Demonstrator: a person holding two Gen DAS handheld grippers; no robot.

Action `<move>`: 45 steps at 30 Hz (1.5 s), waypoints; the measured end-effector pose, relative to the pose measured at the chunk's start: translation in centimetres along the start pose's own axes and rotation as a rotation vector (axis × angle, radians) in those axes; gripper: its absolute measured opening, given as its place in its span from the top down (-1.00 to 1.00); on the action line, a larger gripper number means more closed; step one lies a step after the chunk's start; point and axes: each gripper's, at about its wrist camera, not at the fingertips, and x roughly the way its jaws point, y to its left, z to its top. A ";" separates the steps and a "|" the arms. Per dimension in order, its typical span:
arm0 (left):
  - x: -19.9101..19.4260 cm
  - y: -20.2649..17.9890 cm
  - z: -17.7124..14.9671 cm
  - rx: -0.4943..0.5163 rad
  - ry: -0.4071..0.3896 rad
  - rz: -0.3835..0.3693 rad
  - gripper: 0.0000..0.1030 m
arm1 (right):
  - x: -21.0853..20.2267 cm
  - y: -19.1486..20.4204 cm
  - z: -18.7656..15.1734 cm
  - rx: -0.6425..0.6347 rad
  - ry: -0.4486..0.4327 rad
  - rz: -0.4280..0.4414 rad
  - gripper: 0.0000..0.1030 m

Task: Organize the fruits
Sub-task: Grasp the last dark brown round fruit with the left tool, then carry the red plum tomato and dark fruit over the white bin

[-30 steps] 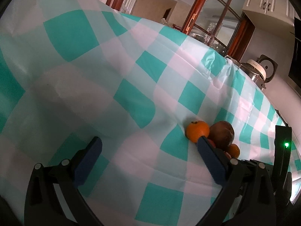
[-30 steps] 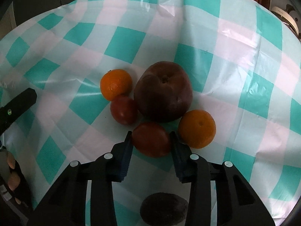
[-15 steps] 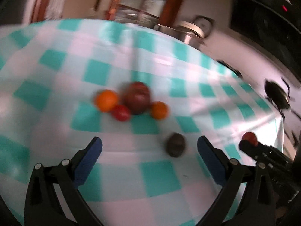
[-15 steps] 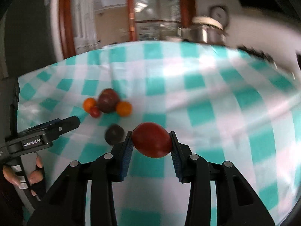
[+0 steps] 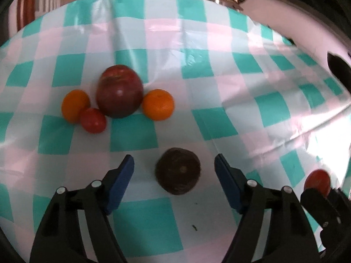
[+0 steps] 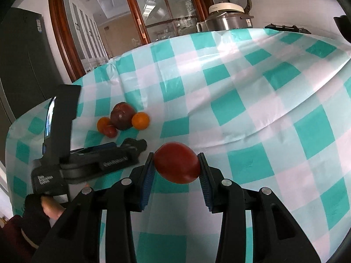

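Observation:
My right gripper [image 6: 175, 166] is shut on a red tomato [image 6: 177, 162] and holds it above the checked tablecloth [image 6: 252, 92]; the tomato also shows at the right edge of the left wrist view [image 5: 318, 181]. My left gripper [image 5: 174, 171] is open, its fingers on either side of a dark round fruit [image 5: 178, 171] lying on the cloth. Beyond it sits a cluster: a large dark red apple [image 5: 119, 91], two oranges [image 5: 158, 104] [image 5: 75, 105] and a small red tomato [image 5: 93, 120]. The cluster also shows in the right wrist view [image 6: 122, 116].
The table carries a teal, white and pink checked plastic cloth [image 5: 197, 50] with creases. A rice cooker [image 6: 228, 15] and glass doors with wooden frames [image 6: 140, 22] stand beyond the far edge. The left gripper's body [image 6: 87, 160] lies left of my right gripper.
My right gripper lifted the red tomato out of the cluster and carried it right and back. My left gripper swung round and down until its fingers flank the dark fruit.

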 end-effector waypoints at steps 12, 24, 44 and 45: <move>0.0 1.8 -0.3 -0.040 0.021 -0.095 0.19 | 0.9 -1.6 -0.1 0.098 0.027 0.028 0.24; -3.3 4.5 -1.9 -0.147 -0.063 -0.149 0.19 | 1.3 -3.7 -0.1 0.224 0.014 0.079 0.24; -16.9 -3.7 -16.9 0.171 -0.060 -0.170 0.19 | -19.1 1.2 -11.6 -0.072 -0.035 -0.025 0.24; -17.5 -5.0 -17.6 0.208 -0.061 -0.183 0.19 | -20.1 0.6 -12.1 -0.065 -0.041 -0.034 0.24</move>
